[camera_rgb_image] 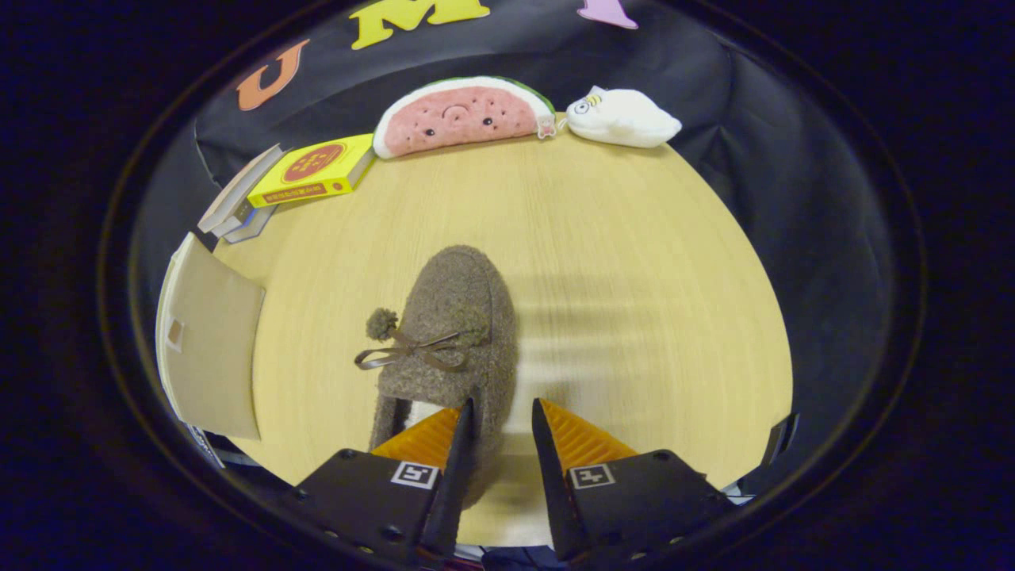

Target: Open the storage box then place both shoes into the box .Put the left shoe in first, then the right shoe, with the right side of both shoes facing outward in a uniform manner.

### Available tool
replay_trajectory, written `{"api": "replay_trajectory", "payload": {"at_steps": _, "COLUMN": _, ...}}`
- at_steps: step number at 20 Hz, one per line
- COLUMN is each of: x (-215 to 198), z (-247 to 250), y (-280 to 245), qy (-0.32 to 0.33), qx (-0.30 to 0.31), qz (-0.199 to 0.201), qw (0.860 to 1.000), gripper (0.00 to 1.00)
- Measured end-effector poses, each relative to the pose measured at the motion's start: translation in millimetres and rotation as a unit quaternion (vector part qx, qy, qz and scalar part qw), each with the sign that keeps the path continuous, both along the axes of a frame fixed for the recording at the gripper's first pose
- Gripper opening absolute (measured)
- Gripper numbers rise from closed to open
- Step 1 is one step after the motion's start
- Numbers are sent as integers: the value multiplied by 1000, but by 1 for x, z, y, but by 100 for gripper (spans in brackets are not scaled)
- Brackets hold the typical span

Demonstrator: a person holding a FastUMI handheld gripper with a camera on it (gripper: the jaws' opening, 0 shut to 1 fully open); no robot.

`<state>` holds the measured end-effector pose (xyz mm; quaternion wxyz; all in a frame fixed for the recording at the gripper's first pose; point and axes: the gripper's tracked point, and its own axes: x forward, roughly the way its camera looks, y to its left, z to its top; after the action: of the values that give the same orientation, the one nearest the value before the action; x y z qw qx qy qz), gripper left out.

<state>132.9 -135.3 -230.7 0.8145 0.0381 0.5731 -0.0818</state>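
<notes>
A hand-held gripper [501, 420] hovers low over a pale wooden tabletop [634, 262], its two fingers set a narrow gap apart. One finger sits inside the heel opening of a fuzzy brown shoe [456, 333] and the other just outside it, so the shoe's side wall at the heel lies in the gap between them. Whether both fingers actually press on that wall cannot be told, though they look close to clamping it. The shoe lies directly ahead of the fingers, its long axis running straight away from them, heel nearest and toe farthest. A thin ribbon bow [412, 353] with a small pompom crosses its top, trailing off to one side. Because the shoe points away in line with the fingers, lifting it by the heel wall seems the likely next move. Off to one side stands the raised flap of a pale cardboard box [210, 349], which appears already open. Beyond that, books [309, 170] are stacked near the far edge. Farthest away, against the dark cloth wall, rest a watermelon-slice plush [460, 117] and a white plush toy [622, 119].
</notes>
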Motion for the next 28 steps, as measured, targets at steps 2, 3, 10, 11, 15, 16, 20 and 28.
{"api": "replay_trajectory", "payload": {"at_steps": 2, "x": 2, "z": -7, "y": 7, "qy": 9, "qx": 24, "qz": 3, "qw": 1000, "gripper": 37}}
{"api": "replay_trajectory", "payload": {"at_steps": 3, "x": 2, "z": -7, "y": 7, "qy": 8, "qx": 23, "qz": 6, "qw": 1000, "gripper": 28}}
{"api": "replay_trajectory", "payload": {"at_steps": 10, "x": 9, "z": -7, "y": 8, "qy": 5, "qx": 23, "qz": -4, "qw": 1000, "gripper": 0}}
{"api": "replay_trajectory", "payload": {"at_steps": 11, "x": 9, "z": -6, "y": 10, "qy": 1, "qx": 25, "qz": -8, "qw": 1000, "gripper": 0}}
{"api": "replay_trajectory", "payload": {"at_steps": 15, "x": 5, "z": 6, "y": 20, "qy": -11, "qx": 35, "qz": -16, "qw": 999, "gripper": 0}}
{"api": "replay_trajectory", "payload": {"at_steps": 16, "x": 3, "z": 11, "y": 23, "qy": -13, "qx": 37, "qz": -18, "qw": 999, "gripper": 0}}
{"api": "replay_trajectory", "payload": {"at_steps": 20, "x": 2, "z": 47, "y": 42, "qy": -40, "qx": 42, "qz": -17, "qw": 998, "gripper": 0}}
{"api": "replay_trajectory", "payload": {"at_steps": 28, "x": 8, "z": 154, "y": 159, "qy": -127, "qx": 99, "qz": 18, "qw": 987, "gripper": 0}}
